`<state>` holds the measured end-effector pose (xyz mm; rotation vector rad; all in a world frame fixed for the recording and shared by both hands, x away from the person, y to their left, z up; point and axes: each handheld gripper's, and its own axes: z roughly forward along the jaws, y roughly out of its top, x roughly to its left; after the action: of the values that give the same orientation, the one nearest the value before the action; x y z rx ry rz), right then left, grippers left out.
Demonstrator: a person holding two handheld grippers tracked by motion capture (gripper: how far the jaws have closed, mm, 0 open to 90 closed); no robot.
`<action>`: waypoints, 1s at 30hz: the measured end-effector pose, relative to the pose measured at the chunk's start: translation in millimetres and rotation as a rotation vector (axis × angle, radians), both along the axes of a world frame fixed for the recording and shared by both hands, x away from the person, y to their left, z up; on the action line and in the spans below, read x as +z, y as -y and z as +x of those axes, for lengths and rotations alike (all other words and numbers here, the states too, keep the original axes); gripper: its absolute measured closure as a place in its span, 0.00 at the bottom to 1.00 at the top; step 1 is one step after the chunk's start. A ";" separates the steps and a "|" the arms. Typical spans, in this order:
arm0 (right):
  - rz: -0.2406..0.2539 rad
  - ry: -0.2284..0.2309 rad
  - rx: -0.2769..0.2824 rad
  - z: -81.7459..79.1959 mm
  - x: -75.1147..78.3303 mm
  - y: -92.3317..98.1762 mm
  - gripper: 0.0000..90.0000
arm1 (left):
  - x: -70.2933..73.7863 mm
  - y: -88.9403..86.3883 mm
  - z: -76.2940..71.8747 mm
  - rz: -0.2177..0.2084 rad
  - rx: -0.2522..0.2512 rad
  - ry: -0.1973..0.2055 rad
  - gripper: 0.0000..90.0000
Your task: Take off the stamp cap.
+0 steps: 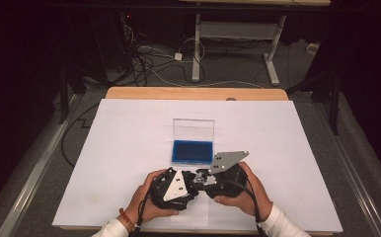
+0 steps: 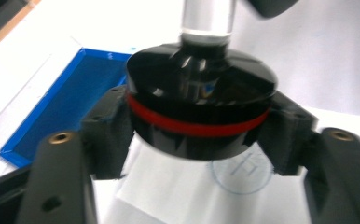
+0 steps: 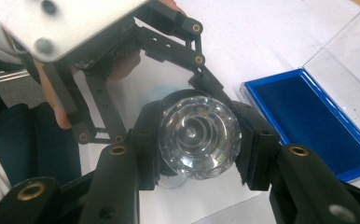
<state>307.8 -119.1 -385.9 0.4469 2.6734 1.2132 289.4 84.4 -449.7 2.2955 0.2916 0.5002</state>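
A: While both grippers sit together at the lower middle of the high view, what is each one doing, starting from the left?

B: The left gripper [image 1: 191, 183] has its jaws pinching a black round base [image 2: 201, 100] with a red ring; in the left gripper view that base sits at centre frame with a clear stem [image 2: 208, 18] rising out of its top. Its pads look pressed on the base's sides.

A: And the right gripper [image 1: 203, 178]?

B: In the right gripper view its jaws are clamped on a faceted clear knob [image 3: 200, 139], centre frame. I take the knob and the base to be two ends of one stamp-like piece, gripped from both sides just above the white sheet [image 1: 129, 148].

A: So how far along is the work?

B: The open case [image 1: 193, 143], with its blue tray [image 3: 308, 116] bare and clear lid upright, lies just above the grippers in the high view. A faint round mark [image 2: 243, 175] shows on a small paper under the base, lower right of the left gripper view. I judge the piece is out of its case and mid-handling; returning it to the tray is left.
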 end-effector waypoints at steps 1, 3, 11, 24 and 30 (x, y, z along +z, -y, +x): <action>-0.002 -0.002 -0.002 -0.3 -0.2 -0.3 0.64 | 0.0 0.3 0.3 0.001 -0.003 -0.012 0.39; -0.002 -0.003 -0.001 -0.3 -1.1 -0.6 0.64 | 0.2 1.0 0.6 0.014 -0.004 -0.016 0.39; 0.003 0.008 -0.008 -3.4 -2.9 -4.1 0.64 | 2.1 1.7 3.1 0.020 -0.009 -0.099 0.40; 0.057 -0.079 0.013 3.0 -5.8 3.0 0.64 | 3.1 -0.5 -0.9 0.026 -0.032 -0.098 0.40; 0.031 -0.016 -0.001 -3.1 -5.3 -2.8 0.64 | -0.3 2.6 2.5 0.004 -0.023 -0.151 0.40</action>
<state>304.7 -116.3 -391.2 0.4646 2.6703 1.2571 291.9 81.8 -450.0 2.3421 0.3378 0.3166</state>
